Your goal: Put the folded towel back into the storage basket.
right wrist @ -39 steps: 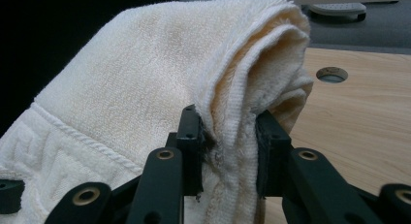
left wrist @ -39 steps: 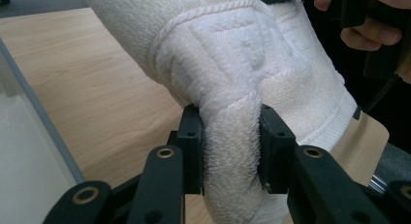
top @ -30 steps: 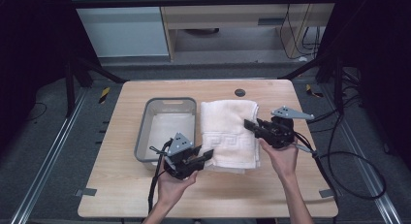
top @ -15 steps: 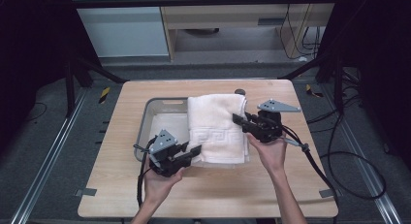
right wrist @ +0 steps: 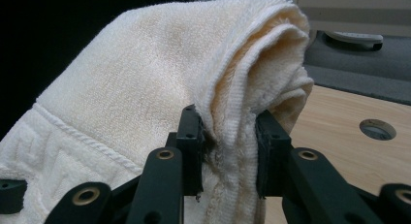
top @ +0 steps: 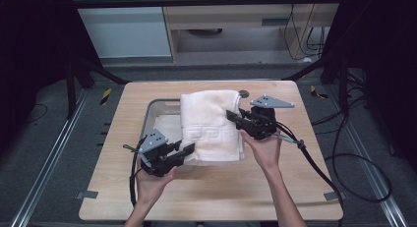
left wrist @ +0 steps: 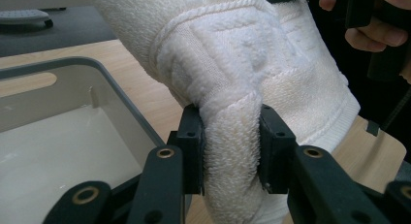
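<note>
High view: showing a folded white towel [top: 212,125] lifted off the bench [top: 295,187], hanging partly over the right rim of a grey tub [top: 149,114]. Being held at two spots: left gripper [top: 186,151] clamped on the near left corner, right gripper [top: 232,116] clamped on the far right edge. Patterned band of the towel facing up, running across its near half.

Left gripper view: pinching a thick fold of towel [left wrist: 232,136] tightly between both jaws, with the tub [left wrist: 72,112] lying just beside and below on the left, the other hand [left wrist: 373,25] gripping farther off.

Right gripper view: squeezing bunched layers of towel [right wrist: 228,132] between both jaws, with a round hole [right wrist: 377,129] in the bench showing at the right.
</note>
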Available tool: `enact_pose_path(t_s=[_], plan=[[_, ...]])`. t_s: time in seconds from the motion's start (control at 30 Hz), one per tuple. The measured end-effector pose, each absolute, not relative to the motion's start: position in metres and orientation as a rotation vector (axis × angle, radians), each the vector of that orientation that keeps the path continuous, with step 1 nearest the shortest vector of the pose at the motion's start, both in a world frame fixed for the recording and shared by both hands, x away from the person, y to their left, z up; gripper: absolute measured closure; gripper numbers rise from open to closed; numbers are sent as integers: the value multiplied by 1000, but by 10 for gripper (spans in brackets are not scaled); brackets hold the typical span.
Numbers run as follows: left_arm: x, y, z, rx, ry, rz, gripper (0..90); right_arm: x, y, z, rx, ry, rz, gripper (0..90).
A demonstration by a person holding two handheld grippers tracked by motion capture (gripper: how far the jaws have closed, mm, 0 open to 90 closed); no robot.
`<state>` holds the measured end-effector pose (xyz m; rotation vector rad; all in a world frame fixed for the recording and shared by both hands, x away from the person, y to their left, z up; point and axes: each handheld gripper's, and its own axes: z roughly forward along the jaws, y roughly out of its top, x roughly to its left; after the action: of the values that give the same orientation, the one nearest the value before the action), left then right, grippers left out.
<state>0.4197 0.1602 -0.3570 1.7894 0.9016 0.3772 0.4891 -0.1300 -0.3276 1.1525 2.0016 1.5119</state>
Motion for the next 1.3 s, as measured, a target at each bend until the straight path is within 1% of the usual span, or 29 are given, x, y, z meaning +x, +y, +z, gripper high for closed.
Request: enact_pose_path(t_s=[0.63, 0.9, 1.3], plan=[[424, 193, -347, 1724, 941, 394, 668, 504, -94, -311, 1102, 2022, 1531, 692], [426, 209, -345, 1704, 969, 401, 669, 510, -78, -309, 1090, 2031, 1534, 692], [429, 220, -347, 1710, 1001, 423, 669, 517, -62, -313, 1091, 2039, 1540, 692]])
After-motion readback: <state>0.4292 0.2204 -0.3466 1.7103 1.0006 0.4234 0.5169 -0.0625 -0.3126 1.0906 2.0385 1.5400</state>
